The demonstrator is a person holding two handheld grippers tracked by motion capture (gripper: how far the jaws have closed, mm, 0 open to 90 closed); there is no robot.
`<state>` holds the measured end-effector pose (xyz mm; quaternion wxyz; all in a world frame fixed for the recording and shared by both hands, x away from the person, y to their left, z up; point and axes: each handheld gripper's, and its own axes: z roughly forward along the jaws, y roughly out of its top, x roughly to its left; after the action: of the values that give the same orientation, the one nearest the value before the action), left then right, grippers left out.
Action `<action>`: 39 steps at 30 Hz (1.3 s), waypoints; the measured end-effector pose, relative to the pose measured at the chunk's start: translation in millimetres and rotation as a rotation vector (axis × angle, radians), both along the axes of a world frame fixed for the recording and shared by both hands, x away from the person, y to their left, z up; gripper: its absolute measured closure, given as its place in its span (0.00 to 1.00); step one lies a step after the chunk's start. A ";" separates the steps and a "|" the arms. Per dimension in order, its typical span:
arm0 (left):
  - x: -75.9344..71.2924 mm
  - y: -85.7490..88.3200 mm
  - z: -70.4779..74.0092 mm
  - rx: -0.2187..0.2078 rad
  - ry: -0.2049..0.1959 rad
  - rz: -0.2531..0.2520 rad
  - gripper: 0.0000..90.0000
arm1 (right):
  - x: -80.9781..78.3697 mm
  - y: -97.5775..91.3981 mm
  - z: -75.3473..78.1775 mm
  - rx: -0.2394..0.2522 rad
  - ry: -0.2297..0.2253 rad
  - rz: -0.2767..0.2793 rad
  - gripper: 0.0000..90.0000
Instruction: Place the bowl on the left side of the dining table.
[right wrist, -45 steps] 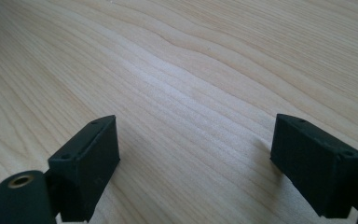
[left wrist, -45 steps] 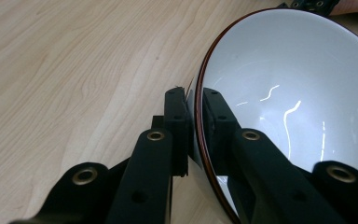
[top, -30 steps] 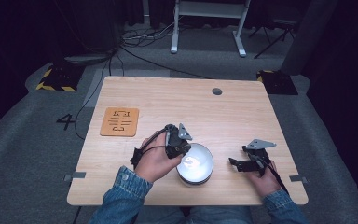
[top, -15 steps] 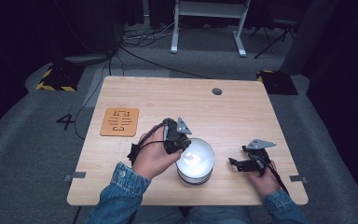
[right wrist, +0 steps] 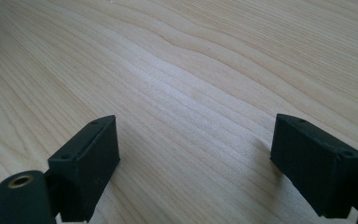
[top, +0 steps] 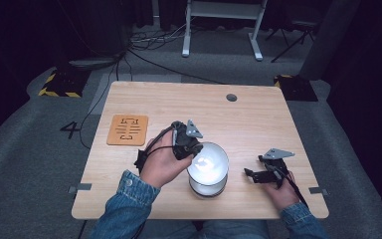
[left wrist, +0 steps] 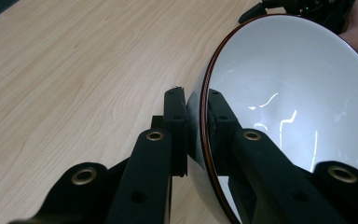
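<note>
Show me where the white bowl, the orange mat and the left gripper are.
Bowl [top: 208, 162]: high view, on its white inside.
Mat [top: 128, 130]: high view, at its middle.
Left gripper [left wrist: 196, 122]: left gripper view, between its fingers, where they clamp the bowl's rim.

Orange mat [top: 127, 130] with cut-out slots lying flat near left edge of light wooden surface [top: 258, 119], round grey grommet [top: 231, 97] toward far edge, black-yellow striped block [top: 59, 84] and cables [top: 144, 47] on grey floor [top: 25, 149], white frame legs [top: 221, 30] beyond.
</note>
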<state>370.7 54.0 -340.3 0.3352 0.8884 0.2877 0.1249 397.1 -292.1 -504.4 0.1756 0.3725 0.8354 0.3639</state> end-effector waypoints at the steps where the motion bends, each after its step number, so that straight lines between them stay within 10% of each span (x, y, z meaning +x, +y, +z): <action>1: 1.5 1.1 1.1 -0.001 0.000 0.001 0.91 | 0.0 0.0 0.0 0.000 0.000 0.000 0.17; 39: 53.8 72.8 19.6 -0.066 0.017 0.313 0.91 | 0.7 0.1 -0.1 -0.006 -0.003 -0.003 0.17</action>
<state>424.5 126.8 -320.6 0.3384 0.8221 0.4296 0.1585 397.9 -292.0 -504.5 0.1787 0.3726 0.8357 0.3617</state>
